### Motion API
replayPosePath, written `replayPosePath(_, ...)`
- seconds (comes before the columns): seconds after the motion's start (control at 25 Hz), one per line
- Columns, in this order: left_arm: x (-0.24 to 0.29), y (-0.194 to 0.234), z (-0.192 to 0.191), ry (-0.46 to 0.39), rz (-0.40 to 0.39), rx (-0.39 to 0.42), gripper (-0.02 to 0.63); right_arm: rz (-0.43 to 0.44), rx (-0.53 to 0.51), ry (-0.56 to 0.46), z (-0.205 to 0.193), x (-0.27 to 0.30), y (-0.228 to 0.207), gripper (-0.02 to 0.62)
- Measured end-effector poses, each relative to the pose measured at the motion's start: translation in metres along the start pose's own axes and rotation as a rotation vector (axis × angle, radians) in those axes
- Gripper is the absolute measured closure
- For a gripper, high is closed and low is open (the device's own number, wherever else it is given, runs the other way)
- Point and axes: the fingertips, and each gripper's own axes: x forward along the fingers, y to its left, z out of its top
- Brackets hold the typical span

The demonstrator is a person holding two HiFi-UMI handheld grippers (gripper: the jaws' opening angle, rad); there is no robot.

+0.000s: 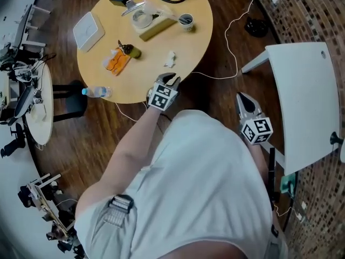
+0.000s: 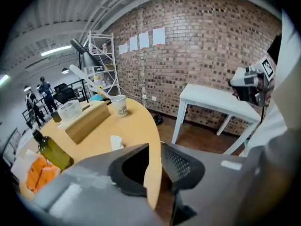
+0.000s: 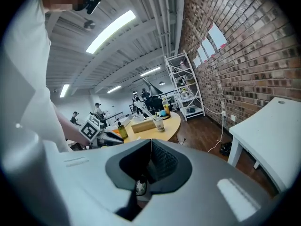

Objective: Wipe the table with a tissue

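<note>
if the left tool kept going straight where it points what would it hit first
Likely the round table near its rim, short of the crumpled tissue; the left tool frames that rim between open jaws, but depth is unclear.

Round table (image 1: 183,47) has a smooth, matt, pale wood top; the crumpled tissue (image 1: 170,58) is soft white paper. Floor (image 1: 97,139) is dark, slightly glossy wood planks, and the wall (image 2: 211,55) is rough brick. Water bottle (image 1: 97,92) is clear plastic; side table (image 1: 302,101) is smooth matt white.
</note>
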Motion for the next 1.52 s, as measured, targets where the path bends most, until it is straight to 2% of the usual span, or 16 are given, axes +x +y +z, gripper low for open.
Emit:
replayPosePath(0.08,0.013,0.029,0.000,0.037,0.033,0.026,0.508,-0.010,-0.014,0.019,0.003,0.011,-0.004,0.586)
replayPosePath(0.12,0.020,0.043,0.001,0.054,0.048,0.012,0.506,-0.023,-0.015,0.028,0.004,0.015,-0.008,0.586)
replayPosePath(0.2,0.033,0.069,0.000,0.097,0.068,-0.077,0.495,-0.058,-0.007,0.042,0.004,0.021,-0.017,0.586)
replayPosePath(0.28,0.044,0.092,-0.004,0.135,0.082,-0.206,0.472,-0.089,0.006,0.050,0.005,0.025,-0.024,0.586)
replayPosePath(0.36,0.054,0.109,-0.003,0.161,0.085,-0.272,0.462,-0.112,0.023,0.056,0.004,0.031,-0.027,0.586)
replayPosePath(0.48,0.068,0.121,-0.010,0.240,0.067,-0.297,0.465,-0.135,0.040,0.066,0.004,0.039,-0.029,0.586)
replayPosePath(0.6,0.080,0.126,-0.016,0.279,0.039,-0.334,0.465,-0.149,0.054,0.071,0.004,0.045,-0.030,0.586)
replayPosePath(0.76,0.088,0.123,-0.022,0.314,-0.020,-0.334,0.467,-0.161,0.080,0.086,0.005,0.050,-0.034,0.586)
replayPosePath(0.96,0.093,0.116,-0.020,0.302,-0.072,-0.289,0.502,-0.164,0.099,0.090,0.011,0.055,-0.037,0.586)
replayPosePath(1.12,0.092,0.115,-0.018,0.259,-0.097,-0.309,0.533,-0.176,0.102,0.087,0.009,0.053,-0.040,0.586)
replayPosePath(1.24,0.087,0.114,-0.012,0.186,-0.088,-0.343,0.591,-0.184,0.127,0.084,0.006,0.052,-0.044,0.586)
replayPosePath(1.32,0.085,0.108,-0.007,0.130,-0.099,-0.373,0.592,-0.188,0.139,0.077,0.006,0.052,-0.047,0.586)
replayPosePath(1.52,0.082,0.082,0.023,0.019,-0.168,-0.379,0.592,-0.185,0.157,0.049,0.009,0.046,-0.055,0.586)
